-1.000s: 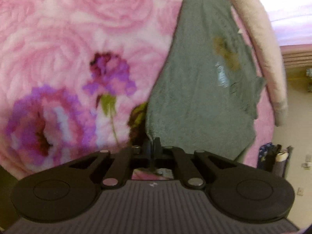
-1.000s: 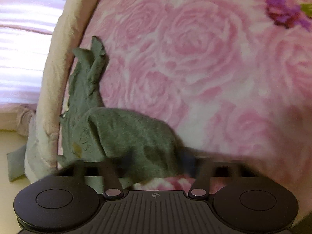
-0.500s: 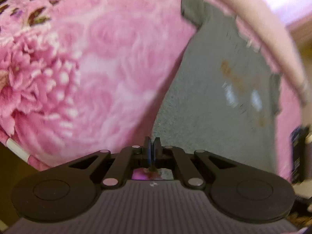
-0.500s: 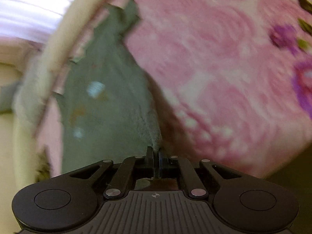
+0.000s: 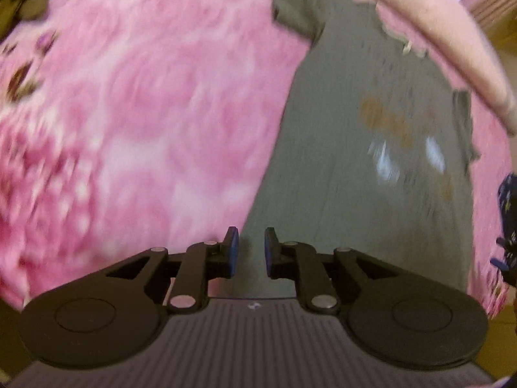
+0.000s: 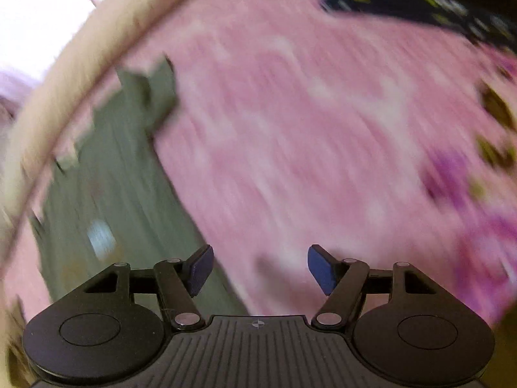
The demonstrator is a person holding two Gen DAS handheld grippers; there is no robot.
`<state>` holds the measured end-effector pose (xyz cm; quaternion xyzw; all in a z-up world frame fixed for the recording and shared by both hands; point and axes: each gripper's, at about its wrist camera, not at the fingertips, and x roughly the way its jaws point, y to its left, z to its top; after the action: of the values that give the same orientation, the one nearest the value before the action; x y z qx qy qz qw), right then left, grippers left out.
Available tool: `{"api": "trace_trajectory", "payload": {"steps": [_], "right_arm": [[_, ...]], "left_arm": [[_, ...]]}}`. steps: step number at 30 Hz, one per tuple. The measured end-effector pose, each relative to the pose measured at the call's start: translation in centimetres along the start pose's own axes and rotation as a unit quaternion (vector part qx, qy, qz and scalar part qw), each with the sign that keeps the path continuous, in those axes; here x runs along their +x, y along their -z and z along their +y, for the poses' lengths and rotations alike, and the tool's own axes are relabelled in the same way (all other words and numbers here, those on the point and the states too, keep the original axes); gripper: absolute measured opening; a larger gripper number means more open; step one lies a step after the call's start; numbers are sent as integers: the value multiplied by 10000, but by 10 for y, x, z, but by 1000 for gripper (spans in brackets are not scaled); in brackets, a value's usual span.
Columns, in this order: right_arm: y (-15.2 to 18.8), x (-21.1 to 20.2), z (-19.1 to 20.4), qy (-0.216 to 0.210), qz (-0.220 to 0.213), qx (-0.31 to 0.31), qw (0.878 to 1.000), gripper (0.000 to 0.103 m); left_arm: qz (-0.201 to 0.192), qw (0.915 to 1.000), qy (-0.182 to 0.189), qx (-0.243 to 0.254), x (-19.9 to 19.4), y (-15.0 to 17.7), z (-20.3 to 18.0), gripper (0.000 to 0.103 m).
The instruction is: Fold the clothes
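Grey-green T-shirt (image 5: 349, 174) lies spread flat, print up, on pink rose-pattern blanket (image 5: 145, 123), collar toward the blanket's cream edge. Left gripper (image 5: 248, 252) jaws slightly apart over the hem; right gripper (image 6: 258, 270) jaws spread wide, both empty. Judged light, limp, non-slippery knit: best pinched at hem corners or shoulder seams

A pink rose-patterned blanket (image 5: 145, 113) is covering the bed, with purple flowers (image 6: 452, 174) showing on it. A pale cream border (image 5: 452, 42) is curving along its edge. A dark blue patterned item (image 6: 420, 3) is lying at the blanket's far side.
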<state>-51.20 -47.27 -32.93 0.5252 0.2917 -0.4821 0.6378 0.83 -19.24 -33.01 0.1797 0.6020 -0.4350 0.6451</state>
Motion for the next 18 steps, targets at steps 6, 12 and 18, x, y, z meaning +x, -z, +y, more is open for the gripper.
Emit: {"api": "trace_trajectory", "payload": {"steps": [6, 12, 18], "right_arm": [[-106, 60, 50, -559, -629, -535, 9950, 51], [-185, 133, 86, -698, -694, -826, 9917, 51], [-218, 200, 104, -540, -555, -1007, 9919, 35]], "left_arm": [[-462, 9986, 222, 87, 28, -72, -26, 11], [-814, 9958, 385, 185, 49, -133, -45, 13], [-822, 9956, 296, 342, 71, -170, -50, 14]]}}
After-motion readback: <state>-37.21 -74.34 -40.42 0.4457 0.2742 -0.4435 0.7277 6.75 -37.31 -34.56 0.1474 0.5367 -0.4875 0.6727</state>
